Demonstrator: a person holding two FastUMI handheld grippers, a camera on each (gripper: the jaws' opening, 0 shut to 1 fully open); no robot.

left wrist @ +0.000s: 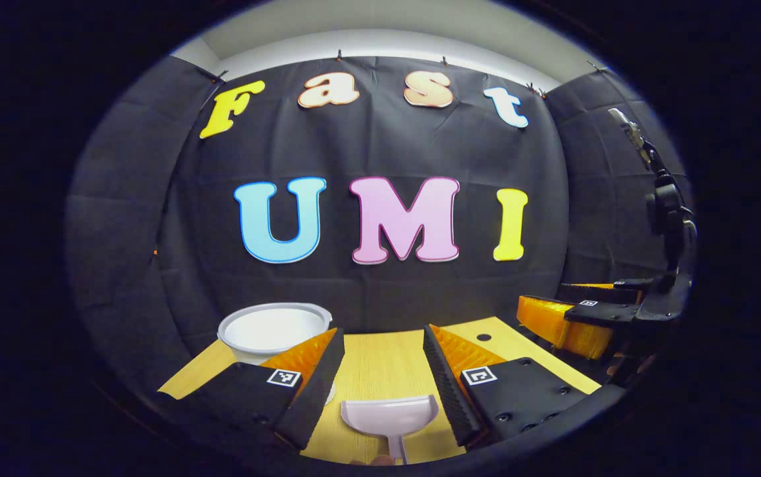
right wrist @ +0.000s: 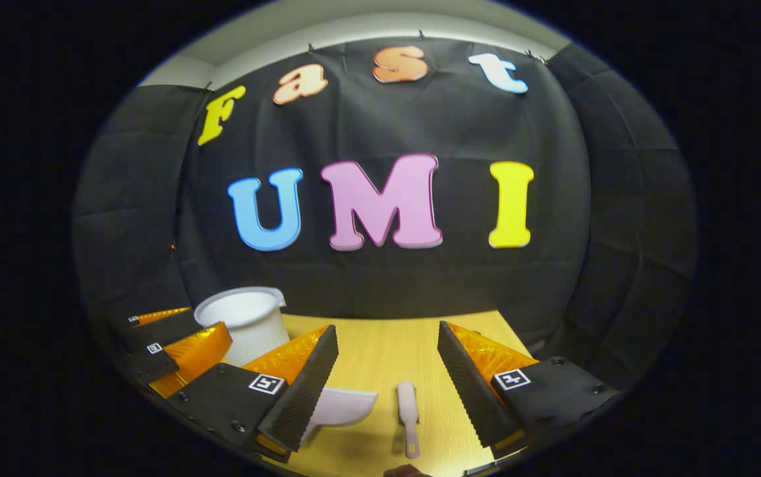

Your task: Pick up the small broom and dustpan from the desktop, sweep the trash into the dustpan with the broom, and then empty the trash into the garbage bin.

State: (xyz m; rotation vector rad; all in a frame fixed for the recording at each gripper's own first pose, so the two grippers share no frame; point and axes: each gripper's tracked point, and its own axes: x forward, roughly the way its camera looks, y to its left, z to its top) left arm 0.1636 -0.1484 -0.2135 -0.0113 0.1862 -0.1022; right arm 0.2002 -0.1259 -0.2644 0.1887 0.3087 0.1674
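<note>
Left gripper (left wrist: 380, 377) spread wide, holding nothing, hovering above the wooden desktop (left wrist: 380, 361). Pale dustpan (left wrist: 390, 414) lying flat between the two fingers and below them, mouth toward the booth wall, handle pointing back toward the camera, apart from both fingers. White garbage bin (left wrist: 274, 328) standing upright at the far left of the desktop, partly hidden behind the left-hand finger, close to the black cloth wall (left wrist: 380, 152). Bare wood straight ahead between the fingers as far as the desktop's far edge, which meets the cloth wall. Small dark hole (left wrist: 484, 337) in the wood toward the far right. Right gripper (left wrist: 576, 318) seen off to the right side in the left gripper view, past the desktop's right edge. From the right gripper view: right gripper (right wrist: 387, 371) likewise wide apart and empty, above the desktop (right wrist: 387, 344). Small broom (right wrist: 408, 407) lying on the wood between its fingers, nearer the right-hand finger, lengthwise toward the camera, touched by neither. Dustpan (right wrist: 344, 405) just left of the broom, partly tucked behind the left-hand finger. Garbage bin (right wrist: 248, 318) upright at the far left, left gripper (right wrist: 175, 344) just beside it near the desktop's left edge. Open wood beyond the broom up to the far edge.
</note>
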